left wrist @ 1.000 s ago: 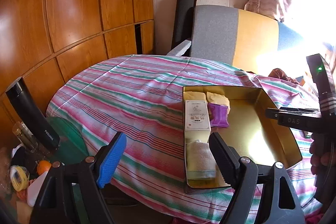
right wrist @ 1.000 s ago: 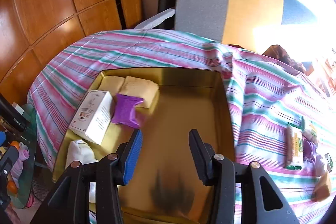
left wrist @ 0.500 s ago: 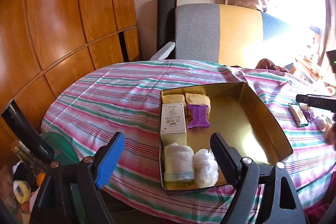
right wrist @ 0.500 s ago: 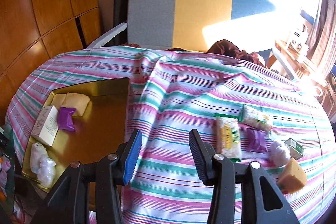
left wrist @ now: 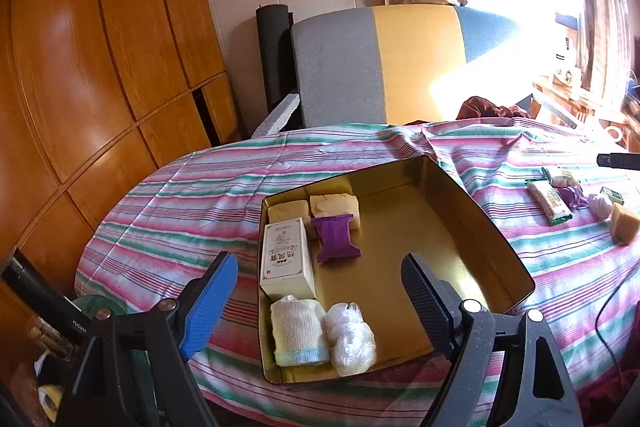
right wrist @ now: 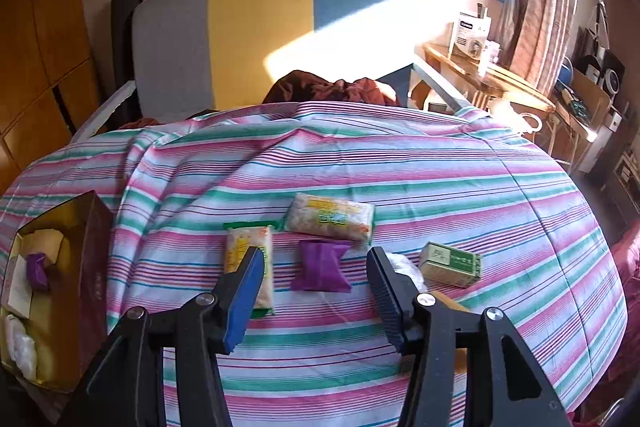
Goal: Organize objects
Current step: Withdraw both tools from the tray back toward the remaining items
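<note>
A gold tin box [left wrist: 472,211] sits on the striped tablecloth and holds a white carton [left wrist: 285,259], a purple packet [left wrist: 335,238], yellow sponges, a rolled towel [left wrist: 298,331] and a clear wrapped bundle [left wrist: 350,337]. My left gripper [left wrist: 316,295] hovers open above the box's near end, holding nothing. My right gripper [right wrist: 316,287] is over the loose items, its jaws opening, with a purple packet [right wrist: 320,265] lying on the cloth in line between the fingers, untouched. Around it lie two snack packs [right wrist: 330,216] [right wrist: 247,254], a green box [right wrist: 450,264] and a white bundle.
A grey, yellow and blue chair [right wrist: 256,35] stands behind the table with brown cloth on its seat. Wooden panels [left wrist: 100,67] line the left wall. A cluttered shelf [right wrist: 480,75] sits by the window at right. A dark flask [left wrist: 40,303] stands low left.
My right gripper swung from above the gold box rightward to the loose items, and its jaws widened. The left gripper shifted, so the box now sits more centred in its view.
</note>
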